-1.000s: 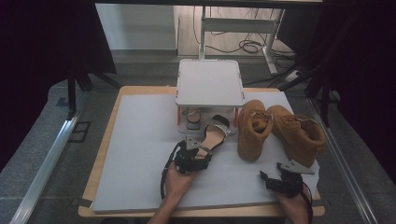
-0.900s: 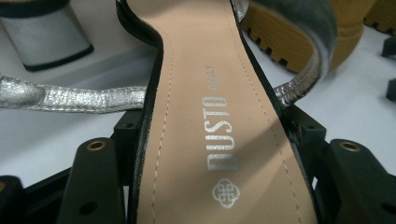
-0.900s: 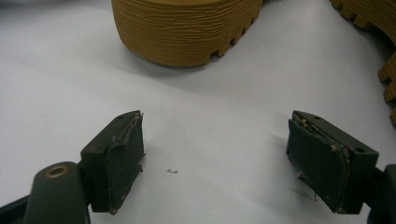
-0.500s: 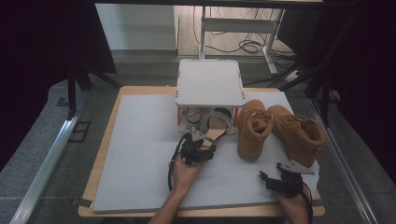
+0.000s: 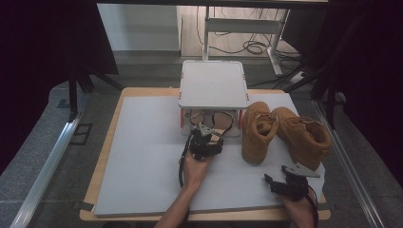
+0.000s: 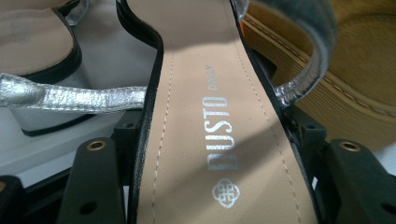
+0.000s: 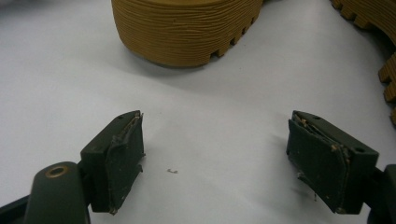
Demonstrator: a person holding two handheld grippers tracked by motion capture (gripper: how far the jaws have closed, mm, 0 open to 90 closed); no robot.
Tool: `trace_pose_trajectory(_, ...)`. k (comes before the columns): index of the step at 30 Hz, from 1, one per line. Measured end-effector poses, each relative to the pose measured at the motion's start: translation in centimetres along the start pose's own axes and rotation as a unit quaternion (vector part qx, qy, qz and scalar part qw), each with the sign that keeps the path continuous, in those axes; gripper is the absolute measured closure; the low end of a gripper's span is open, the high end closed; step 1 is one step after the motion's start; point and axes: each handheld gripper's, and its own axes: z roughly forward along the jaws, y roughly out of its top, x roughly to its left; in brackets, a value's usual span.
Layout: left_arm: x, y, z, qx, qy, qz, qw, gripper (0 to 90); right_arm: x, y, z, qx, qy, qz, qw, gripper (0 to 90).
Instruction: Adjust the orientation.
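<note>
My left gripper pinches a sandal across the middle of its sole, one jaw on each black edge, as the left gripper view shows. The sandal has a beige insole with silver lettering and thin silver straps. In the high view it lies in front of the small white rack, with its far end reaching under the rack's shelf, where a second sandal seems to rest.

I judge the sandal to be light, so the grip does not need much force. The sole looks flat and quite stiff, and its narrow waist is a good place to hold, because the jaws fit around it and the edges are straight there. The straps are soft and loose; they would bend and slip, so I would not take hold of them. The insole looks smooth, maybe a little slippery, so holding by the edges is safer than pressing from above.

My right gripper is spread and holds nothing. It rests over the white desk, to the right of the rack and just before the two tan boots.
</note>
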Motion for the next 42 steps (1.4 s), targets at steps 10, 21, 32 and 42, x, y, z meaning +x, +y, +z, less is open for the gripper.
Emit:
trace_pose_trajectory(10, 0.1, 0.9, 2.0, 0.007, 0.023, -0.015, 0.9996, 38.8, 0.0, 0.0, 0.0, 0.000, 0.000, 0.000, 1.0000, 19.7)
trace_pose_trajectory(21, 0.4, 1.5, 4.2, 0.014, 0.048, -0.036, 0.9981, 38.8, 0.0, 0.0, 0.0, -0.001, 0.001, 0.000, 1.0000, 19.7)
trace_pose_trajectory(32, 0.2, 2.4, 5.8, 0.014, 0.058, -0.040, 0.9974, 38.8, 0.0, 0.0, 0.0, -0.001, 0.001, 0.000, 1.0000, 19.8)
trace_pose_trajectory(42, 0.4, 3.2, 6.9, 0.019, 0.068, -0.045, 0.9965, 38.7, 0.0, 0.0, 0.0, -0.001, 0.001, 0.000, 1.0000, 19.8)
